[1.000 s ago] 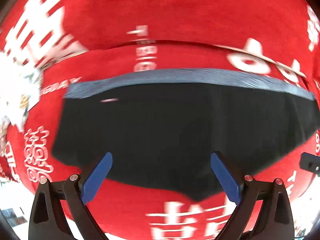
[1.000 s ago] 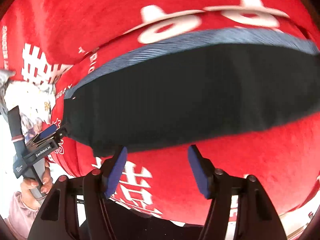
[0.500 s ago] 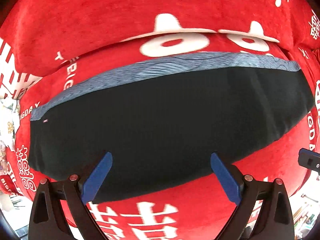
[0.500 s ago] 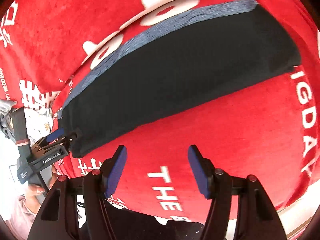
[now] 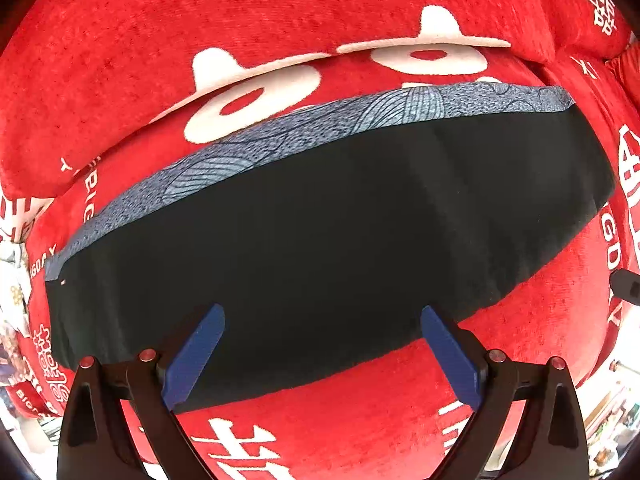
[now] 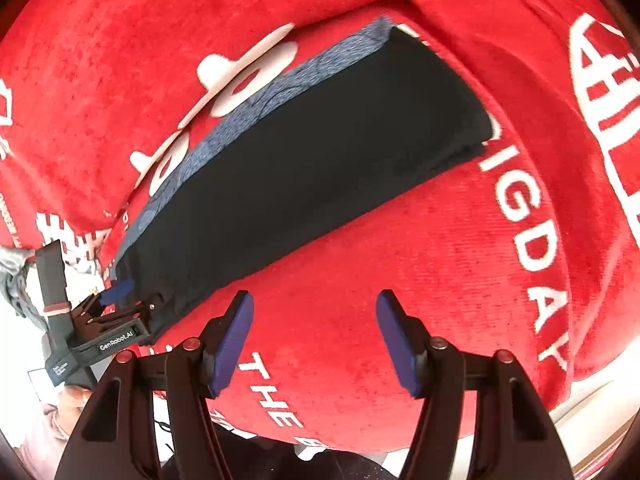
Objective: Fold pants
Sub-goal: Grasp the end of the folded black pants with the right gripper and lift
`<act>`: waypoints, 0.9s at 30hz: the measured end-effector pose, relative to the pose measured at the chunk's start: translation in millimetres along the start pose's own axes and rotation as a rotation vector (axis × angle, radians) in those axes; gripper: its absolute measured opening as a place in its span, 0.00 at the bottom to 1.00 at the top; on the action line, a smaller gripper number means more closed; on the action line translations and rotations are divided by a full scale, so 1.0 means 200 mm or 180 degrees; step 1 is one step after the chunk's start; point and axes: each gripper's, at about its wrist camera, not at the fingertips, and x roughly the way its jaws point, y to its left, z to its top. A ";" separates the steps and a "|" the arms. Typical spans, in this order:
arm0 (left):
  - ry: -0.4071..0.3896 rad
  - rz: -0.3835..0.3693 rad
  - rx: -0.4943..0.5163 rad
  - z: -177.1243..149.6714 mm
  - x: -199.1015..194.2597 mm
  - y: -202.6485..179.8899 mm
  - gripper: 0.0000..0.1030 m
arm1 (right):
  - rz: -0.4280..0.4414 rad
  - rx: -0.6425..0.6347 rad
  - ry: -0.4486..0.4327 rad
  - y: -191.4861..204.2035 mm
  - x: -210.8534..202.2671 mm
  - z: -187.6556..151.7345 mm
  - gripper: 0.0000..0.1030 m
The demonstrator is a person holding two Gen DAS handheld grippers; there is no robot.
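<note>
Pants (image 5: 320,248) lie folded lengthwise; both grippers, left (image 5: 322,354) and right (image 6: 314,338), gape empty, probably lining up the crosswise fold's end grasps.

The left gripper (image 5: 323,350) pointed straight down, its blue-padded jaws spread wide with nothing between the pads (image 5: 192,360); the right gripper (image 6: 314,336) tilted steeply downward, jaws likewise parted and empty; in the right wrist view the left gripper (image 6: 116,304) appeared at lower left, a hand (image 6: 68,400) below it
</note>
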 end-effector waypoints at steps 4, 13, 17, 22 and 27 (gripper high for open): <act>0.0010 0.0003 0.0039 0.03 0.01 -0.04 0.97 | 0.0055 0.0153 -0.0040 -0.06 0.00 0.03 0.66; -0.0142 -0.0201 -0.0172 0.11 -0.03 -0.09 0.97 | 0.0544 0.0710 -0.0202 -0.27 0.02 0.07 0.66; -0.0198 -0.0239 -0.0216 0.17 0.00 -0.15 0.97 | 0.0927 0.1048 -0.0426 -0.41 0.04 0.07 0.64; -0.0075 -0.0141 -0.0224 0.17 0.15 -0.21 0.97 | 0.1251 0.1147 -0.0546 -0.48 0.10 0.09 0.52; -0.0127 -0.0156 -0.0276 0.14 0.17 -0.21 0.97 | 0.1423 0.1304 -0.0820 -0.52 0.14 0.13 0.52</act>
